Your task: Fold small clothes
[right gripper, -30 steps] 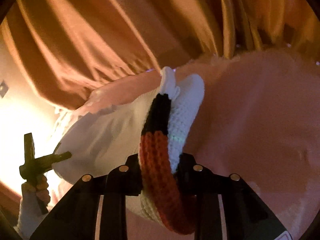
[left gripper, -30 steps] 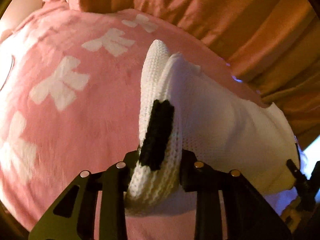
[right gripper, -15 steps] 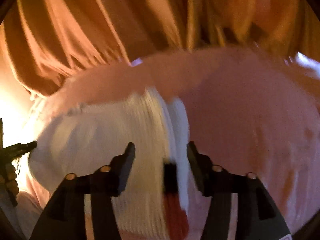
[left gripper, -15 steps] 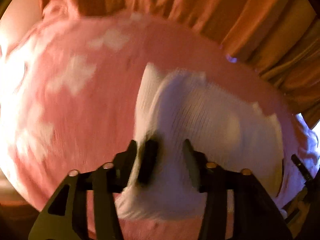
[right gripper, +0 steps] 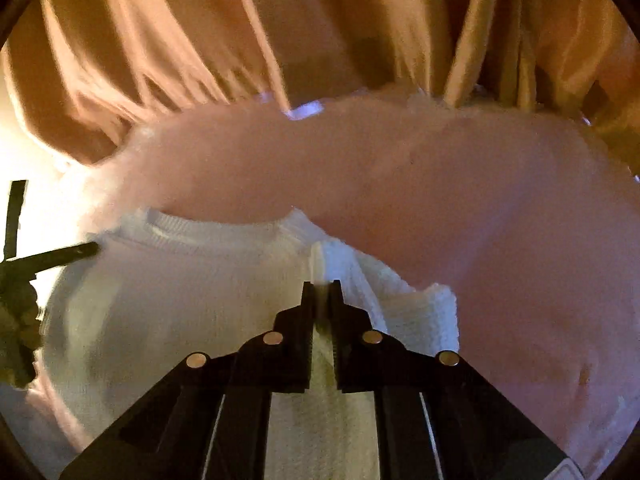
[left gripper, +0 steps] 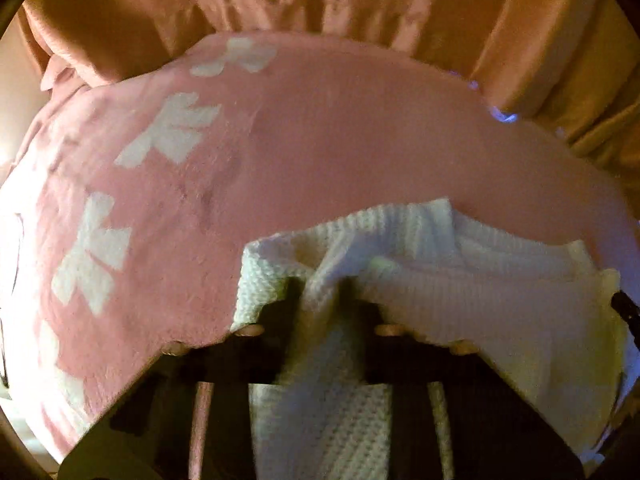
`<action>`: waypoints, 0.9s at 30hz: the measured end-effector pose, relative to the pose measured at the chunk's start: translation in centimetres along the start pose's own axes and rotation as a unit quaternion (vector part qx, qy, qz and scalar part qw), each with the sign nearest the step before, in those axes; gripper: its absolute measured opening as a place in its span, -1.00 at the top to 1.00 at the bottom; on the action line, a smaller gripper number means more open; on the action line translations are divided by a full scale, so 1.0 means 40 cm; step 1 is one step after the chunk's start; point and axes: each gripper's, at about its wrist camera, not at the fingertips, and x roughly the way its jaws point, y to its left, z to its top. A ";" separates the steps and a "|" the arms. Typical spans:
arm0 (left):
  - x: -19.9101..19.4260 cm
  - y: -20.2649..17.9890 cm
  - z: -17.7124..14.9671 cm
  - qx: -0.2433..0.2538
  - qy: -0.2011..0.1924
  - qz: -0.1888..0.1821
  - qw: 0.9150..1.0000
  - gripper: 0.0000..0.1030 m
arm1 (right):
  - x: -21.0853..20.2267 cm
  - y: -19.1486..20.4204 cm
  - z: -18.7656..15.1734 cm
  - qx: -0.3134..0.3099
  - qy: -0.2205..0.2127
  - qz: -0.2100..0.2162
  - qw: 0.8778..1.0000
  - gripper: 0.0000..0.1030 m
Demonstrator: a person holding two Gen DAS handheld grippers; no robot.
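A small white knit sweater (left gripper: 480,288) lies on a pink blanket (left gripper: 320,140). In the left wrist view my left gripper (left gripper: 320,292) is at the sweater's left edge. Its jaws are closing, with a bunched ridge of white knit pinched between the fingers. In the right wrist view the sweater (right gripper: 180,300) shows its ribbed collar (right gripper: 176,224) at the far side. My right gripper (right gripper: 322,288) is at the sweater's right edge. Its jaws are closing and stand almost together, with a thin fold of white knit squeezed between them. No coloured sleeve cuffs are visible.
The pink blanket (right gripper: 480,220) carries white bow shapes (left gripper: 172,132) on its left part. Orange curtains (left gripper: 360,0) hang close behind the far edge. A black part of the other gripper (right gripper: 52,256) and a gloved hand (right gripper: 16,328) show at the right wrist view's left rim.
Both grippers let go of the sleeve cuffs they held, opened wide, moved along the sweater and closed again on plain white knit. The black and orange cuffs have gone out of sight.
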 end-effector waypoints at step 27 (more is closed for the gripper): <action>-0.086 -0.086 -0.027 0.066 -0.040 0.065 0.995 0.52 | 0.033 -0.052 -0.060 0.056 0.023 -0.034 0.998 0.92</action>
